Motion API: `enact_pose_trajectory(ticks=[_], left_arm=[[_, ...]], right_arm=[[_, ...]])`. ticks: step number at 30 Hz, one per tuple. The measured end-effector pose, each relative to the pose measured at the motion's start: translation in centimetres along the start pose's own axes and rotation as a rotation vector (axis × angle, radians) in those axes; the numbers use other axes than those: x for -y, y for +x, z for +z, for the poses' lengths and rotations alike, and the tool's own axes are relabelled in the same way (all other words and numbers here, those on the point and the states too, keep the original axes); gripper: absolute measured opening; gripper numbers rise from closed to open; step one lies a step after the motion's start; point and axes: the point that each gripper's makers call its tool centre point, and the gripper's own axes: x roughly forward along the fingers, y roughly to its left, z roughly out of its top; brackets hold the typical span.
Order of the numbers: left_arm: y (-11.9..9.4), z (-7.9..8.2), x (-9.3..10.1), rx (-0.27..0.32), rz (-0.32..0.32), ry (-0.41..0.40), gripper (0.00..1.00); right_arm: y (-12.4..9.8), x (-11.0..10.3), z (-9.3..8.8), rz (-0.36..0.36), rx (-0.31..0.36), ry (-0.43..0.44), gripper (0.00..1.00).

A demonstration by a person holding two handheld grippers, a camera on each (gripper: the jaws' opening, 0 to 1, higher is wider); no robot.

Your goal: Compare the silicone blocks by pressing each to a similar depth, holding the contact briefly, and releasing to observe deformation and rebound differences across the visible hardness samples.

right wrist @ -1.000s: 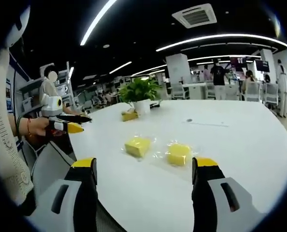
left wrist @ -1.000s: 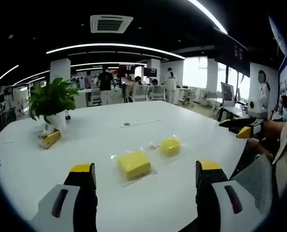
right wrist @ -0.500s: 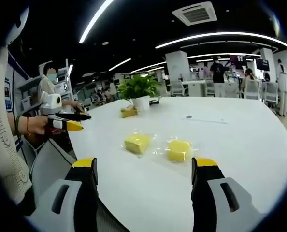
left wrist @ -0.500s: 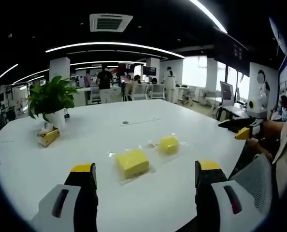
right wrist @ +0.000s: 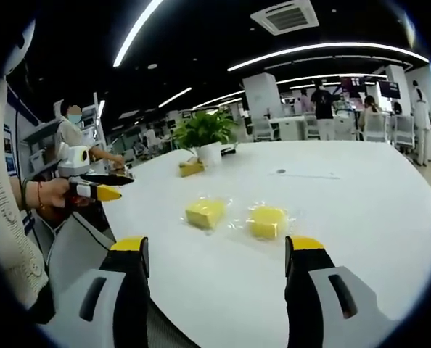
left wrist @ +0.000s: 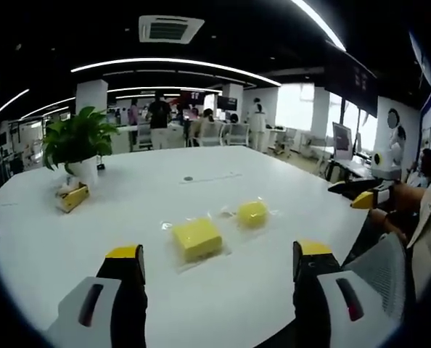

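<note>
Two yellow silicone blocks lie side by side in clear wrappers on the white table [left wrist: 128, 217]. In the left gripper view the square block [left wrist: 196, 239] is nearer and the rounder block [left wrist: 252, 213] lies beyond it to the right. My left gripper [left wrist: 219, 254] hovers open short of the square block, touching nothing. In the right gripper view the rounder block [right wrist: 268, 221] is on the right and the square block [right wrist: 204, 212] on the left. My right gripper [right wrist: 215, 248] is open, back from both. Each gripper is seen off the table's edge from the other view: right gripper [left wrist: 364, 196], left gripper [right wrist: 99, 190].
A potted plant [left wrist: 78, 145] and a small yellow box [left wrist: 72, 197] stand at the table's far left. A small round disc [left wrist: 188, 178] sits in the tabletop beyond the blocks. A mesh chair back [left wrist: 382, 268] is close by the table edge. People stand in the office behind.
Both views have shifted slightly with the hands. The blocks lie where they were, and both grippers stay open and clear of them.
</note>
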Motion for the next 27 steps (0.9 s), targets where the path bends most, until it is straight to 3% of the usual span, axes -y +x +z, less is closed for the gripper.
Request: enact_pose_trajectory(ticks=[15, 19, 23, 27], left_arm=[[0.5, -0.1, 0.1, -0.017, -0.02, -0.016, 0.84], [0.9, -1.3, 0.2, -0.077, -0.032, -0.068, 0.84], [1.1, -1.2, 0.1, -0.051, -0.035, -0.071, 0.86], [1.3, -0.7, 0.0, -0.02, -0.039, -0.073, 0.87]], right_arm=[[-0.1, 0.1, 0.0, -0.007, 0.012, 0.032, 0.73], [-0.1, -0.1, 0.2, 0.005, 0.026, 0.019, 0.71], [0.0, -0.2, 1.3, 0.018, 0.08, 0.025, 0.73], [0.3, -0.1, 1.7, 0.025, 0.081, 0.027, 0.78]])
